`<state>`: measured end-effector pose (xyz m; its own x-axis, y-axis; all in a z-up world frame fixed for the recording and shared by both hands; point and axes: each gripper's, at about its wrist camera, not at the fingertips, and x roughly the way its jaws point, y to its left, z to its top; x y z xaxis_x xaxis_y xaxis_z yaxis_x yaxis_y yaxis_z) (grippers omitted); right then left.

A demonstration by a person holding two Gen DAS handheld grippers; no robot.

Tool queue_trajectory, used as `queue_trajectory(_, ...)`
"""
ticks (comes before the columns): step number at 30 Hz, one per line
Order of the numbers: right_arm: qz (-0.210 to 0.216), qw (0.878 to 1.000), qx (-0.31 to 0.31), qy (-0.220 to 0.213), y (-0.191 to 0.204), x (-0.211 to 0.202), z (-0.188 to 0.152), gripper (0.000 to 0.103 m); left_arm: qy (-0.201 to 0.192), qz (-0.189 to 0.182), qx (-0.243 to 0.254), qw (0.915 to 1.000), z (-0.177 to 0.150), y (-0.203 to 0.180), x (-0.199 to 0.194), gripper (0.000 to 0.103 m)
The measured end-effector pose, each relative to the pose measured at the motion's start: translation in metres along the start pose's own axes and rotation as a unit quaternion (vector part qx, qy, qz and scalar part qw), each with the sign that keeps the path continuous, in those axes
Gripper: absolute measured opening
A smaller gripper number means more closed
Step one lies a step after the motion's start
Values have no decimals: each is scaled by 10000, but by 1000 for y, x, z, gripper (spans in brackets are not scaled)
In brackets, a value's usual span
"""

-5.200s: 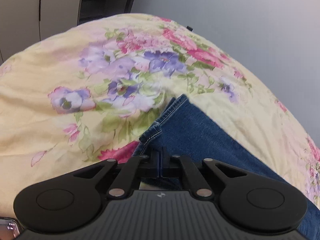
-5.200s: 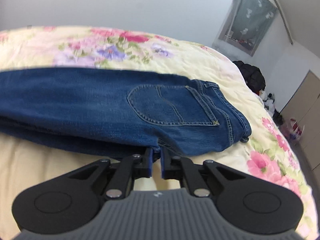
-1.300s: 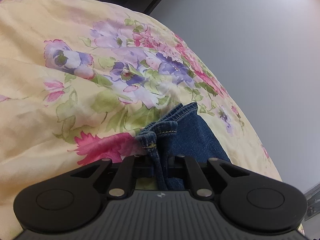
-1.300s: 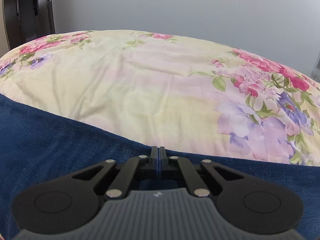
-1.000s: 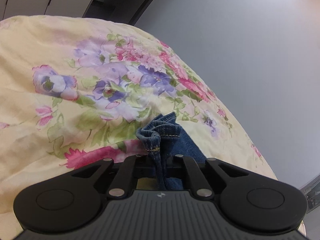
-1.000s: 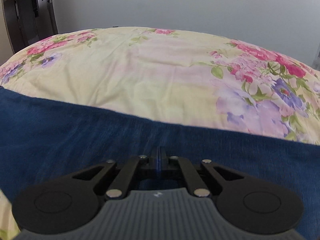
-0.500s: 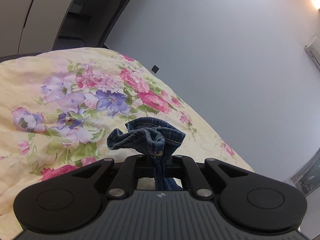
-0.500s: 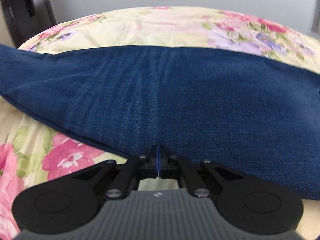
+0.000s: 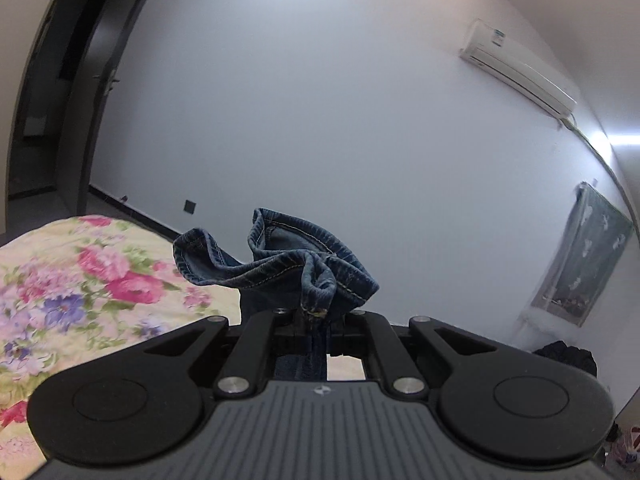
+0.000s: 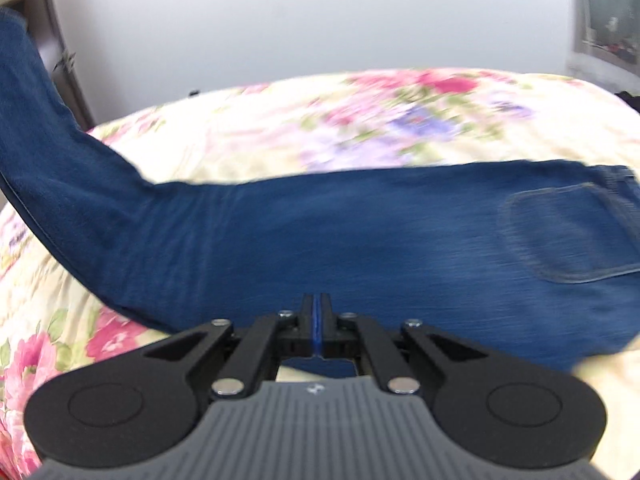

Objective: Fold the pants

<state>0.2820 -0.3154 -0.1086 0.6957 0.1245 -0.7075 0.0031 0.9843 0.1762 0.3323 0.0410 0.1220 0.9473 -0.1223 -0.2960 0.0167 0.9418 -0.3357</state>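
Blue jeans [image 10: 360,240] lie lengthwise on the floral bedspread [image 10: 360,120], back pocket [image 10: 560,232] at the right. The leg end rises off the bed at the left of the right wrist view. My left gripper [image 9: 316,316] is shut on the bunched leg hems [image 9: 280,264] and holds them high in the air, above the bedspread [image 9: 80,288]. My right gripper [image 10: 316,312] is shut on the near edge of the jeans around mid-leg, low over the bed.
A white wall [image 9: 320,120] stands beyond the bed, with an air conditioner [image 9: 520,68] high at the right. A dark doorway [image 9: 52,100] is at the left. A wall hanging [image 9: 580,256] and dark items [image 9: 568,360] are at the right.
My left gripper has lifted the hems well up off the bed and tilted toward the wall. My right gripper holds the jeans' edge and its view has swung right, showing the back pocket.
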Motion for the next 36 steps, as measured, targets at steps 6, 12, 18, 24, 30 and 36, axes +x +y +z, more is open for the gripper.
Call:
queue_trajectory(6, 43, 9988, 352, -350, -79, -44, 0, 0, 197, -536, 652, 9962, -28, -143, 14, 5)
queue_trajectory(12, -64, 9975, 551, -448, -158, -70, -11, 0, 959, -1262, 1046, 9818, -115, -259, 60, 5)
queue_trajectory(18, -293, 9950, 935, -217, -222, -72, -30, 0, 2196, -1569, 1676, 9482, -257, -326, 105, 5)
queue_trajectory(24, -133, 9940, 1077, 125, -247, -68, -40, 0, 3248, -2085, 2110, 8981, -340, -332, 105, 5)
queue_trajectory(30, -83, 9951, 945, 288, -249, -71, -29, 1, 4392, -2400, 1872, 8453, -368, -327, 123, 22)
queue_trajectory(36, 25, 9907, 1353, 174, -256, -83, -20, 28, 4830, -2882, 1177, 8184, -360, -313, 133, 73)
